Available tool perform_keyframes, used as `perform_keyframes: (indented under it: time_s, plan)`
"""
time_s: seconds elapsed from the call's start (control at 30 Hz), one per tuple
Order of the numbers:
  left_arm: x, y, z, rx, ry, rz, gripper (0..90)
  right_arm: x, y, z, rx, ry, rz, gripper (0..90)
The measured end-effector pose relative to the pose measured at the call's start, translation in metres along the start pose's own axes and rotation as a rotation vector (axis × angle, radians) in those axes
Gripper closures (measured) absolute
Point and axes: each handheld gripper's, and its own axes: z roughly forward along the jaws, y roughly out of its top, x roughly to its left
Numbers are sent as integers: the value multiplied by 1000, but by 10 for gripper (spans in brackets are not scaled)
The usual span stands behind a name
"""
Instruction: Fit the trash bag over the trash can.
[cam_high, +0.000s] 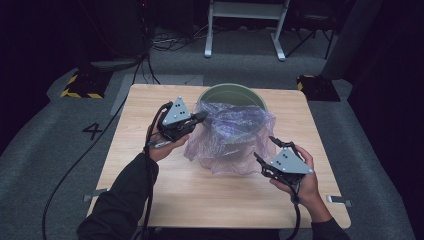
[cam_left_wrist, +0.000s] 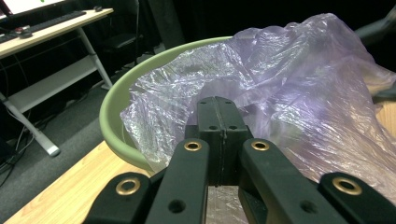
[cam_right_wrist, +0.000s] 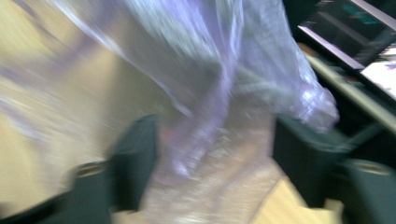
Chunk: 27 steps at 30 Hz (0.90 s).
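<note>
Plastic bag (cam_high: 231, 137), thin and purplish, lies draped over the near rim of a green bin (cam_high: 231, 92) on the counter (cam_high: 165, 195) in the high view, its loose skirt spilling down the bin's front toward the person. The left gripper (cam_high: 200, 118) sits at the bag's left edge, touching the film by the rim, jaws pressed together. The right gripper (cam_high: 265, 149) is at the bag's lower right corner, jaws spread, pointing up and left into the hanging film. Of the two, it is nearer to the slack part of the bag.

Seen from the left gripper view, the left gripper (cam_left_wrist: 218, 105) has its jaws flat against each other, with the bag (cam_left_wrist: 289, 88) bunched right at and beyond their tips; it looks to be pinching a fold of film, though the pinch itself is hidden. The bin's rim (cam_left_wrist: 109, 119) curves away to the left, with film tucked over it.

Motion blurs the right gripper view. The right gripper (cam_right_wrist: 212, 140) has its jaws wide apart, and a hanging strand of the bag (cam_right_wrist: 201, 140) falls between them without either jaw pressing on it. The free film lies straight ahead of this gripper, so I judge the next grab falls to the right hand.
</note>
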Motion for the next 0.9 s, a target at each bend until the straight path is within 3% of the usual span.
perform_keyframes:
  time_s: [0.1, 0.13, 0.17, 0.2, 0.23, 0.3, 0.37, 0.47, 0.57, 0.73, 0.9]
  plan:
    - [1, 1, -1, 6, 7, 9, 900, -5, -5, 8, -5, 29, 16, 804]
    - [1, 1, -1, 7, 15, 9, 900, -6, -4, 10, -4, -2, -3, 883]
    - [1, 1, -1, 8, 33, 10, 900, -7, -3, 10, -7, -14, -7, 899]
    - [1, 1, -1, 5, 78, -5, 876, -8, -1, 10, -17, -12, 1, 900]
    - [2, 2, -2, 5, 99, -19, 663, -11, 3, 10, -41, -1, 23, 900]
    - [4, 2, -5, -17, 81, -51, 515, -14, 10, 9, -64, -11, 26, 900]
    - [2, 3, -10, -36, 70, -56, 397, -20, 18, 9, -75, -12, 35, 900]
    - [-1, 7, -15, -18, 11, -57, 213, -31, 29, 10, -78, -4, 59, 900]
    - [-9, 11, -21, -10, 2, -24, 147, -42, 40, 10, -75, -5, 85, 900]
    - [-38, 21, -25, 36, 10, 28, 154, -51, 56, 15, -39, 1, 102, 900]
    - [-70, 27, -16, 48, -65, 70, 155, -49, 68, 17, -1, -5, 66, 900]
